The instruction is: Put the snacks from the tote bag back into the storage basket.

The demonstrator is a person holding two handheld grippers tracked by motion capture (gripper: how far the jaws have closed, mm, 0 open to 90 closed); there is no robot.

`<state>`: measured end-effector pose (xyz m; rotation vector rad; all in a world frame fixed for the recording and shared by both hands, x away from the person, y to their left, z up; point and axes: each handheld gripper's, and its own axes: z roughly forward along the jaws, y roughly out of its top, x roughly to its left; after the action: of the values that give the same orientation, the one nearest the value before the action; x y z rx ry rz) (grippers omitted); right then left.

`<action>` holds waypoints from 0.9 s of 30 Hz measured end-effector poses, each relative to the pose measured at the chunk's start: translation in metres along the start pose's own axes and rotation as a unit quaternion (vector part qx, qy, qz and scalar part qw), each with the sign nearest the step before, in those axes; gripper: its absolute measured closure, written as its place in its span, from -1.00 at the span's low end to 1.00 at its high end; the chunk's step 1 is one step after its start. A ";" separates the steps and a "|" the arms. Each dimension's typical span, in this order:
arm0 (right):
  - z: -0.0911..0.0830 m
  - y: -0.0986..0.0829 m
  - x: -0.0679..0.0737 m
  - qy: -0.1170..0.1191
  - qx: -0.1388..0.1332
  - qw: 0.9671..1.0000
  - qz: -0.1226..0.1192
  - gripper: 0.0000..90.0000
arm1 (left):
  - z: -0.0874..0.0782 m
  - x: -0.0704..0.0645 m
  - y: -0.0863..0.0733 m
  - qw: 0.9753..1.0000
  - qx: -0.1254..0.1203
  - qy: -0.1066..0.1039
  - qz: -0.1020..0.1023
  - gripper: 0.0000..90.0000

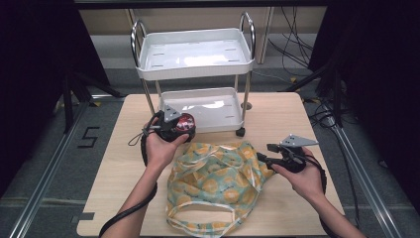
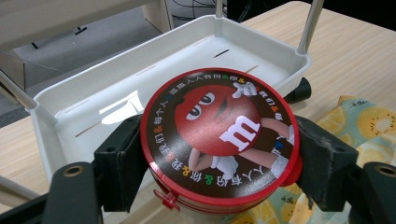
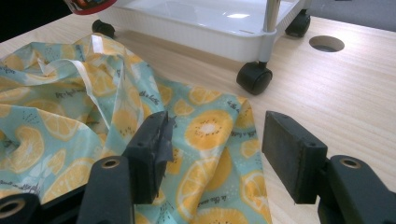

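Tongs first, then items by descending size. Left tongs [image 2: 219,154] are clamped on a round red M&M's tin [image 2: 219,135], one jaw against each side of its wall just below the lid. Right tongs [image 3: 215,154] stand wide apart and hold nothing; the left jaw sits at or just above the fabric, and contact cannot be confirmed.

White two-tier trolley [image 1: 195,69]: stands on black castors at the far side of the tabletop [image 1: 282,114], both trays bare. Judged rigid and free-rolling; a push could shift it.

Tote bag [image 1: 213,186]: printed with orange slices, lies crumpled at the near centre of the tabletop, handle loop toward the person. Judged soft, light and limp; it will fold rather than keep shape. Best hold is the handle strap or a gathered edge.

Tin: held above the tabletop, just in front of the trolley's lower tray [image 2: 70,107] and beside the bag's far edge. Judged stiff, fairly light, with a smooth curved wall that could slip. The present side grip below the lid rim appears sound; the printed lid lies level.
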<state>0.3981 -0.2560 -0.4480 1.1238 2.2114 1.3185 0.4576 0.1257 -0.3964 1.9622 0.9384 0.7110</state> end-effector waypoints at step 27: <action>0.000 0.000 0.001 -0.004 0.000 1.000 -0.001 -0.07 | 0.006 0.006 0.004 1.000 -0.005 0.006 -0.012 -0.43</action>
<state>0.3976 -0.2554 -0.4479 1.1246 2.2064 1.3120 0.4670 0.1265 -0.3952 1.9366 0.9615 0.7150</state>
